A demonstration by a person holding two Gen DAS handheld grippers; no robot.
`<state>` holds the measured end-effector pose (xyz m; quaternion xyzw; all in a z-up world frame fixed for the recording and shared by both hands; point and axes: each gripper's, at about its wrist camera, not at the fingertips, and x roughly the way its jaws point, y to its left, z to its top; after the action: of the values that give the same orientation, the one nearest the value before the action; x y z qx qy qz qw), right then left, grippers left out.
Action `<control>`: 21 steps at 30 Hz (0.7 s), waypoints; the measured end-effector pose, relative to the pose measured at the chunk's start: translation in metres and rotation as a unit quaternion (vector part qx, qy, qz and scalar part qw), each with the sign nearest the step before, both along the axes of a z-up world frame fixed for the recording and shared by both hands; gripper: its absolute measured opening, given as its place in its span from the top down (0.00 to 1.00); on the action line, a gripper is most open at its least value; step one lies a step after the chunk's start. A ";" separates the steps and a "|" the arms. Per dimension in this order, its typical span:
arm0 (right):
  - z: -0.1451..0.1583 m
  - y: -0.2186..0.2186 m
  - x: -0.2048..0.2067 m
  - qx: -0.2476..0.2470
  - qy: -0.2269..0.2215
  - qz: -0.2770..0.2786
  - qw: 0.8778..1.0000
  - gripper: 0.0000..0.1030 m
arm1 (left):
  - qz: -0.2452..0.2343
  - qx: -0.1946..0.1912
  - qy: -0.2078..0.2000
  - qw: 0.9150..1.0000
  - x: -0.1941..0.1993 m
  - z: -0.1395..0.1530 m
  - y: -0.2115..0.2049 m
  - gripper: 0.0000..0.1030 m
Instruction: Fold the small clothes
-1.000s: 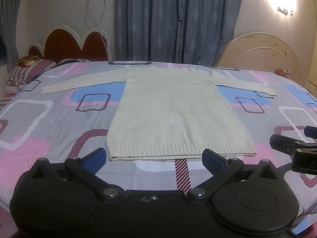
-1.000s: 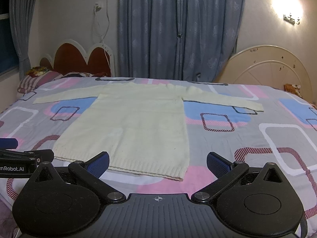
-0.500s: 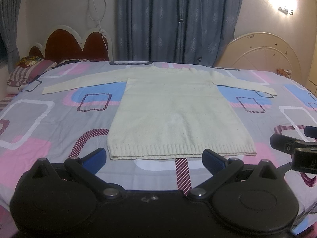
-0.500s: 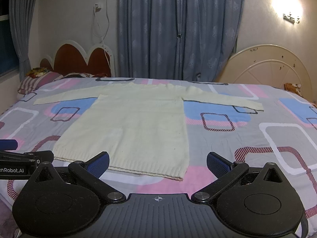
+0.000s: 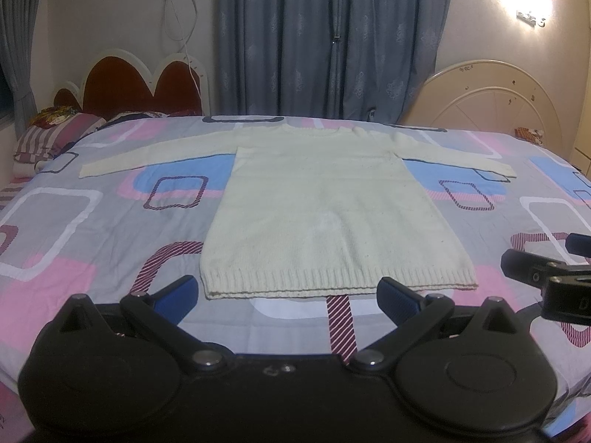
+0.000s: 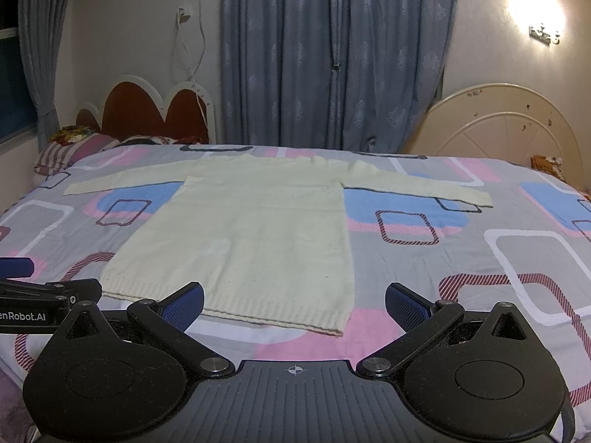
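- The sweater (image 5: 332, 214) lay flat on the bed (image 5: 74, 229), with bare cover on both sides of it.
- The headboard (image 5: 140, 85) and curtains (image 5: 332, 37) closed off the far side.
- Pillows (image 5: 55, 136) crowded the far-left corner.

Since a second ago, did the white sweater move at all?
No. The sweater lies flat on the bed, its hem at the same striped patch as before, untouched by either open claw.

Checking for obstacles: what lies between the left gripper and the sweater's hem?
Only bare patterned bedsheet, seen in the left wrist view, separates the left gripper from the sweater.
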<state>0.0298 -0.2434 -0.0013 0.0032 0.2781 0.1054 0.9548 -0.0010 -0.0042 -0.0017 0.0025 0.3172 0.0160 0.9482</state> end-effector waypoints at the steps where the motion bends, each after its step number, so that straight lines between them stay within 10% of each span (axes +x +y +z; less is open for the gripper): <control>1: 0.000 0.000 0.000 0.000 0.000 0.000 1.000 0.00 | 0.000 0.000 0.000 1.000 0.000 0.000 0.001 0.00; 21: -0.004 -0.003 0.006 -0.003 0.011 -0.005 1.000 0.00 | 0.006 -0.019 0.008 1.000 0.011 -0.003 -0.002 0.00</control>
<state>0.0361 -0.2462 -0.0056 0.0027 0.2885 0.1002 0.9522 0.0103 -0.0058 -0.0050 -0.0173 0.3254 0.0159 0.9453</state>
